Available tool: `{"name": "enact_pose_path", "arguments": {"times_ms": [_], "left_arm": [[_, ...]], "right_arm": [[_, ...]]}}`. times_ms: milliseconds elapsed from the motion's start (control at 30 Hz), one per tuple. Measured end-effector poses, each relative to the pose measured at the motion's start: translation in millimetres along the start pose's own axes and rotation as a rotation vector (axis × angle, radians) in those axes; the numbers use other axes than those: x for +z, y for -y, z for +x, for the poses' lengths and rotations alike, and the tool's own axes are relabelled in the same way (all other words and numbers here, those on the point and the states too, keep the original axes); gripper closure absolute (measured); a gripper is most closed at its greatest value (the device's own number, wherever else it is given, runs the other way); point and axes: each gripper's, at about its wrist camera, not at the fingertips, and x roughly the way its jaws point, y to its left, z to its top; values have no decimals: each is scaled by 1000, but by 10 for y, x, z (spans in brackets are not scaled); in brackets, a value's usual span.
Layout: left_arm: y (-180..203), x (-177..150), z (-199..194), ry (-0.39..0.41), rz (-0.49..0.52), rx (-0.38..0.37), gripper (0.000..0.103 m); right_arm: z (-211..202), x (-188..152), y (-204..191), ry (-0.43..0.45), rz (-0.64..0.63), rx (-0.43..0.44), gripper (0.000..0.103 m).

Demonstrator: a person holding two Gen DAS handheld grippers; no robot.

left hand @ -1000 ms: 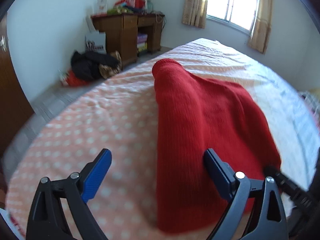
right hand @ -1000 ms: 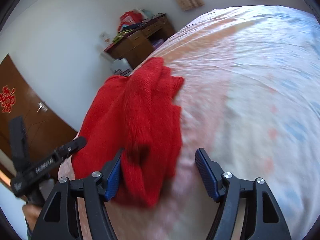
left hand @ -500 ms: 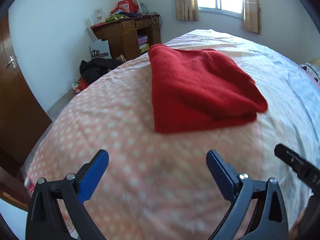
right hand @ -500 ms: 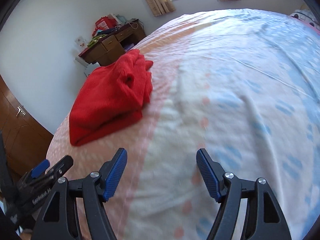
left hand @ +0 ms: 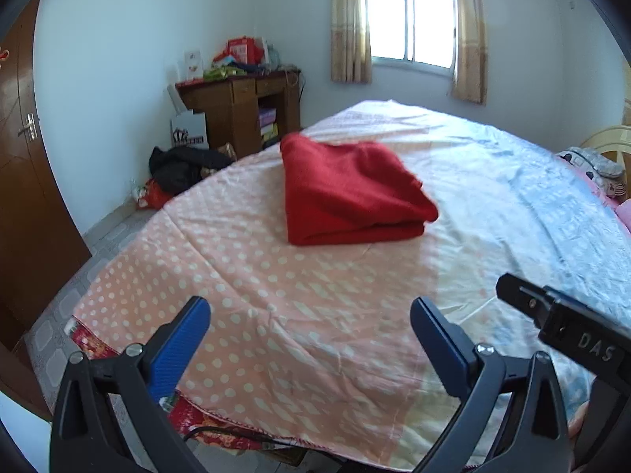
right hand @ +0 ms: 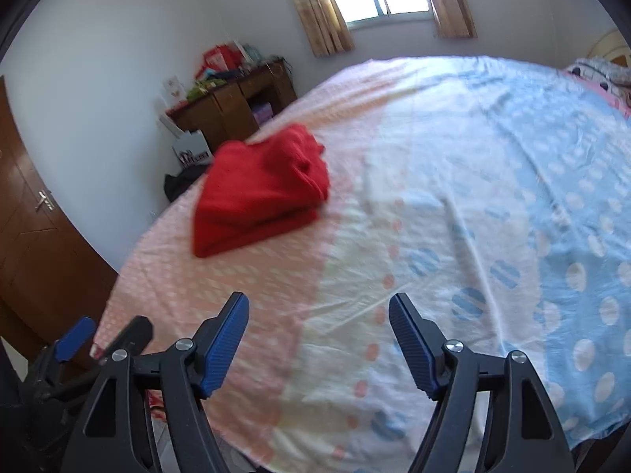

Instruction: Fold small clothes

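While both hand-held grippers gape empty, only the left wrist view shows floor clutter (left hand: 177,173) beyond the folded red garment (left hand: 351,193).

The red garment (left hand: 347,193) at the frame's centre is a soft knit cloth, matt and slightly fuzzy. Under it the bedsheet (left hand: 276,295) is thin, smooth cotton-like cloth, matt, creased, printed with dots. At the bottom, each gripper's (left hand: 309,327) arms look like matt black plastic with shiny metal rivets, and its blue pads (right hand: 226,345) are finely ribbed. The desk (left hand: 236,110) at upper left and the door (left hand: 23,181) at the left edge are brown wood with a faint sheen. The curtains (left hand: 351,23) at top are thin beige cloth.
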Motion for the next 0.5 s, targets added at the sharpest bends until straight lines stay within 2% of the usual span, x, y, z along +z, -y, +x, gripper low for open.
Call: {"name": "enact_pose_path", "arguments": {"times_ms": [133,233,400,500], "left_arm": [[-1,69,-200,44,14,63,0],[-21,129,-353,74,-2,46,0],[-11,177,-564,127,-8,91,0],[-1,195,-699,164,-13,85,0]], "right_arm": [[-321,82,-175,87,-11,-8,22],[-633,129,-271,174,-14,3,21],[-999,154,-386,265,-54,6,19],[-1178,151,-437,333,-80,-6,19]]}}
